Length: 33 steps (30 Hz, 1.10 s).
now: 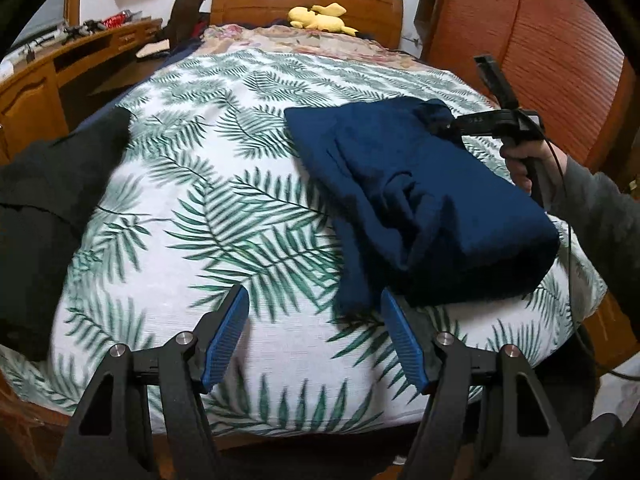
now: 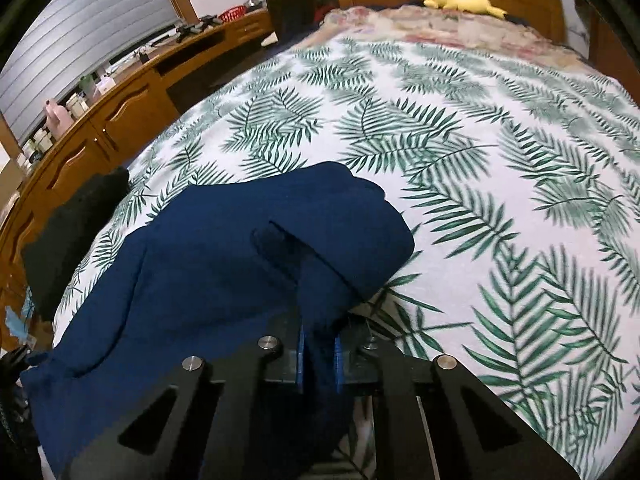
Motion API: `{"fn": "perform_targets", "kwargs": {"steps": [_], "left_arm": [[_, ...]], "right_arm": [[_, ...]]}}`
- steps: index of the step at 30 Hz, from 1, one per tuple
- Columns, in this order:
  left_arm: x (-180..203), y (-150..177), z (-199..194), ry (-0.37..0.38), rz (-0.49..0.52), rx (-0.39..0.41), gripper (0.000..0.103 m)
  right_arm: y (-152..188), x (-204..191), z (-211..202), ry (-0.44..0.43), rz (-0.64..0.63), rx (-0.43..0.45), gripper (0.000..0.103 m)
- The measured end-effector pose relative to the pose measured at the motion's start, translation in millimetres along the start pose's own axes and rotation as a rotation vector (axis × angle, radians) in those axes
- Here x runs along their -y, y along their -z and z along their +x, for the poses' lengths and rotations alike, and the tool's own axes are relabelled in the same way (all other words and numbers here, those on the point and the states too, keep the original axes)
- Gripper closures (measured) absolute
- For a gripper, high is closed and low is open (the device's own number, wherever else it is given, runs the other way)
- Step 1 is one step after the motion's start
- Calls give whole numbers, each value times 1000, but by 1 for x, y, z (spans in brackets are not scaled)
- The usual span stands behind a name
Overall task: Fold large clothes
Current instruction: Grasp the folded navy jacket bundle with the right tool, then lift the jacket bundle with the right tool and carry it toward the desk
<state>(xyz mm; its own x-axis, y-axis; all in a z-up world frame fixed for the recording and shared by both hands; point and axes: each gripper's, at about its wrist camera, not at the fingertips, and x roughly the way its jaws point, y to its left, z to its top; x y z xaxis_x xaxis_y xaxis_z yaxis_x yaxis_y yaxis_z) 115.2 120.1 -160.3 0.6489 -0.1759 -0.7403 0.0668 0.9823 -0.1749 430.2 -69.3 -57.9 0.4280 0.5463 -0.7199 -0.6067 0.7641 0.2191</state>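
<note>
A navy blue garment (image 1: 420, 192) lies partly folded and bunched on the right side of the leaf-print bed cover (image 1: 224, 200). My left gripper (image 1: 314, 300) hovers open over the cover, and its right fingertip (image 1: 390, 304) sits beside the garment's near hem with nothing between the pads. A person's hand holds my right gripper (image 1: 440, 126) at the garment's far corner. In the right wrist view the navy garment (image 2: 224, 264) is drawn up, and my right gripper (image 2: 319, 344) is shut on a fold of it, with cloth squeezed between the blue pads.
A black garment (image 1: 48, 208) lies at the bed's left edge. A yellow plush toy (image 1: 320, 18) rests by the wooden headboard. A cluttered wooden desk (image 2: 120, 120) runs along the left of the bed and a wooden wardrobe (image 1: 552, 52) stands on the right.
</note>
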Motion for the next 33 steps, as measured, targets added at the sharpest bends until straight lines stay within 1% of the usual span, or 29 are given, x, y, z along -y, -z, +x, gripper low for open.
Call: {"fn": "perform_targets", "kwargs": {"steps": [1,2,3,5,6,9,10,11,12,13,14,16,17,18,19,20,21,22,23,24,28,30,33], "left_arm": [[1,0,2,17,0,6,35],[2,0,5,34,-1,8,39],[2,0,10,47,-3,3,41],[3,-1,19,59,-11,-5,47],[4,-2,20,66,-9,-3,48],[7,-6,21,110,-7,6,57],[8,-7,22,121,-8,4,61],[9,-6,22,122,-7,2,61],[9,-6,22,121,-6,3,61],[9,-5,22,124,-10,4,61],[8,-4,22,128,-15,4,61],[6,-3,22,140,-35,1,61],[6,-3,22,142,-37,0,61],[8,-2,22,146,-23,-5,63],[9,-3,22,152,-8,-7,75],[12,-2,23,170,5,-14,83],[12,-2,23,169,7,-15,88],[14,-2,22,168,19,-14,91],[15,-3,20,167,25,-4,93],[15,-4,14,178,17,26,93],[12,-6,-3,238,19,90,94],[11,-5,-10,230,26,102,94],[4,-4,-22,219,8,141,94]], "right_arm": [[2,2,-2,6,4,2,93],[5,2,-3,8,9,-2,93],[7,3,-2,11,13,-7,93],[7,6,2,17,29,-17,93],[7,5,3,22,35,-22,93],[0,1,14,46,55,-47,89],[-3,-1,17,59,64,-52,84],[-5,-4,21,71,66,-56,77],[-6,-5,24,85,68,-62,75],[-8,-5,27,84,79,-62,67],[-10,-3,31,68,101,-59,53],[-11,3,41,28,155,-77,44],[-11,8,45,0,186,-87,43],[-9,10,45,-18,207,-79,43],[-8,12,46,-30,218,-71,45],[-7,11,46,-35,215,-64,57],[-6,9,45,-49,202,-57,63],[-5,5,42,-47,177,-43,73],[-5,0,38,-26,150,-29,80],[-6,-4,33,-13,134,-17,82],[-13,-24,13,30,70,46,88],[-18,-44,6,52,13,71,89],[-25,-70,-8,45,-33,107,90]]}}
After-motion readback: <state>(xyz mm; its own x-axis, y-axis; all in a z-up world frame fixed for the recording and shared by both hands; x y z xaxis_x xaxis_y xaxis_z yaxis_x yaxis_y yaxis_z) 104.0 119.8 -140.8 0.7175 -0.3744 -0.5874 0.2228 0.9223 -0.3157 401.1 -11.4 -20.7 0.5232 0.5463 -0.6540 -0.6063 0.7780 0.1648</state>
